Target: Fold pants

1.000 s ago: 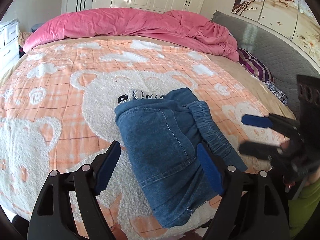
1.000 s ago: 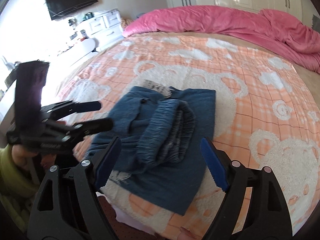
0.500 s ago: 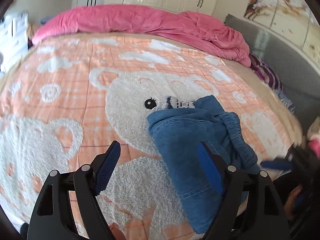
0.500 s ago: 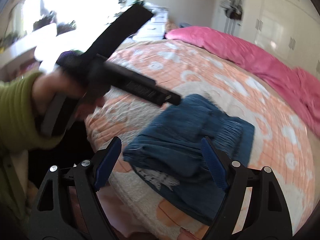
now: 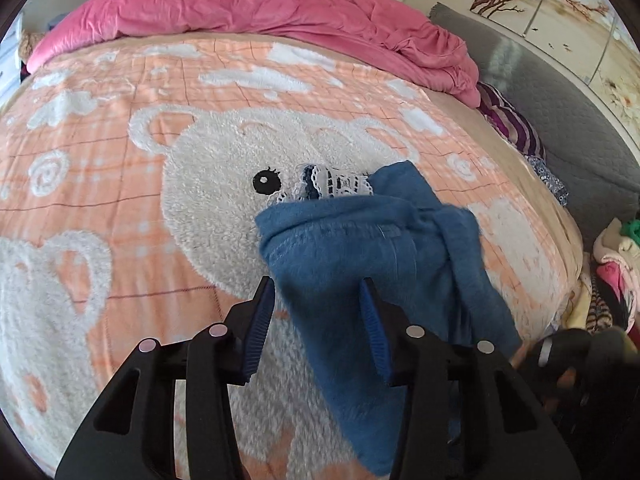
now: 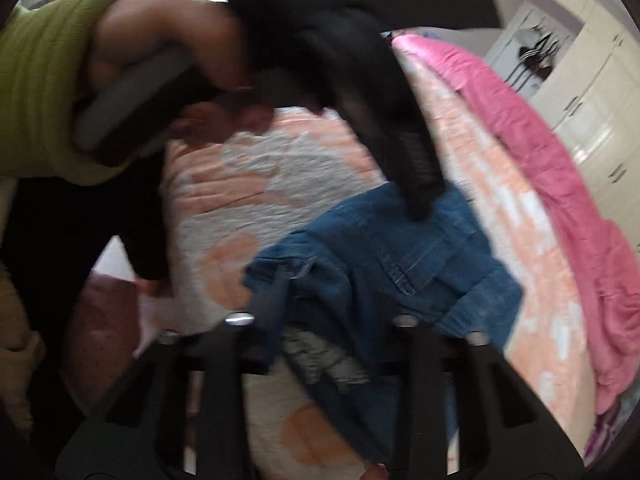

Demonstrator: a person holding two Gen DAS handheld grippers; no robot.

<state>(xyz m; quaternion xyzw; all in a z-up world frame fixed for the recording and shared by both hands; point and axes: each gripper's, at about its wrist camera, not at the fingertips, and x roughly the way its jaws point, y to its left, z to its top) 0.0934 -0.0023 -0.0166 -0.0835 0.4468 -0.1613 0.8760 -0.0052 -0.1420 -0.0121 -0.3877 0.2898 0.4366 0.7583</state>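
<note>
The pants [image 5: 376, 264], blue denim already doubled into a thick bundle, lie on the near part of the bed [image 5: 120, 200], over the white bear on the peach blanket [image 5: 80, 152], with a lace-trimmed hem poking out at the far end. They look soft and limp but fairly weighty for cloth, so they should sag between 2 holds; a seamed edge or the gathered waistband would give the firmest bite.

The left gripper [image 5: 320, 320] has its jaws closing around the near edge of the bundle, denim between the blue pads, though the left pad seems only beside the cloth. The right gripper [image 6: 340, 320] is closing too, narrower, with denim bunched between its jaws; blur keeps me from telling whether the pads press yet.

The pants' near corner is cut off behind the jaws. In the right wrist view a green sleeve [image 6: 44, 80] and the other tool block much of the bed.
</note>
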